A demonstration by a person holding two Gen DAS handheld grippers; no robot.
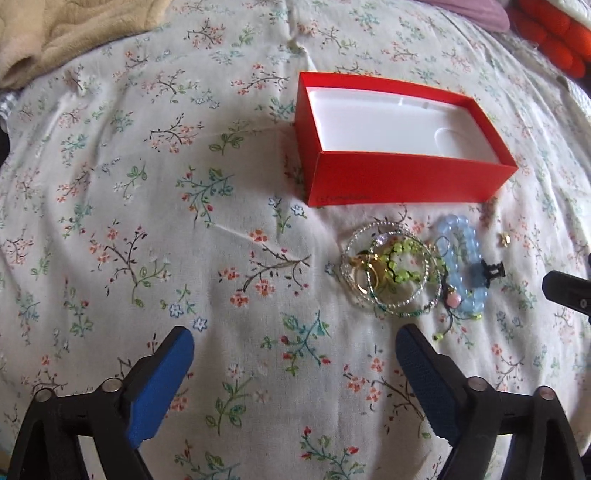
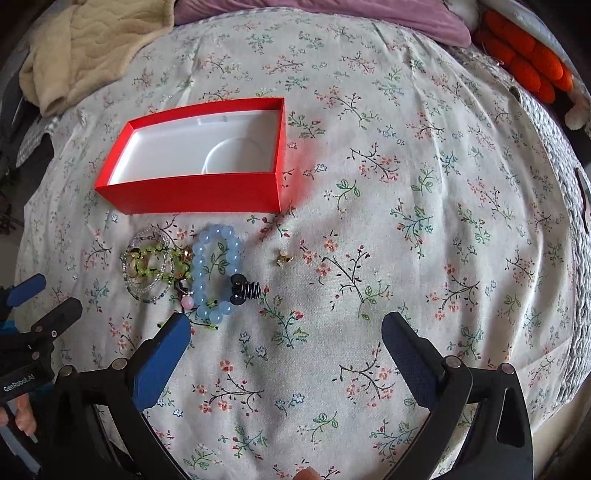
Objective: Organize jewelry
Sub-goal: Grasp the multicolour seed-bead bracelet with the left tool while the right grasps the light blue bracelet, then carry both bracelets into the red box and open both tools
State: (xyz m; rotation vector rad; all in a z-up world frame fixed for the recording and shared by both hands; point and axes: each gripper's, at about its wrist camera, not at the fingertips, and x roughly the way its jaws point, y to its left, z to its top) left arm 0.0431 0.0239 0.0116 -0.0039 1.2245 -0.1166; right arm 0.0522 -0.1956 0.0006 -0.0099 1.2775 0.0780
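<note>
An open red box point(image 1: 399, 181) with a bare white inside lies on a floral sheet; it also shows in the right wrist view point(image 2: 192, 192). In front of it lie a tangle of clear, green and gold bracelets point(image 1: 391, 273) point(image 2: 151, 266), a light blue bead bracelet point(image 1: 461, 258) point(image 2: 216, 273), a small black hair claw point(image 1: 491, 271) point(image 2: 245, 291) and a small gold earring point(image 1: 504, 239) point(image 2: 283, 257). My left gripper point(image 1: 295, 350) is open and empty, below and left of the jewelry. My right gripper point(image 2: 286, 332) is open and empty, just below the blue bracelet.
A beige blanket point(image 2: 85, 48) lies at the back left. A purple cloth point(image 2: 332, 14) and an orange plush thing point(image 2: 524, 62) lie at the back right. The sheet point(image 2: 424, 221) spreads to the right of the jewelry. The left gripper body point(image 2: 29, 332) shows at the left edge.
</note>
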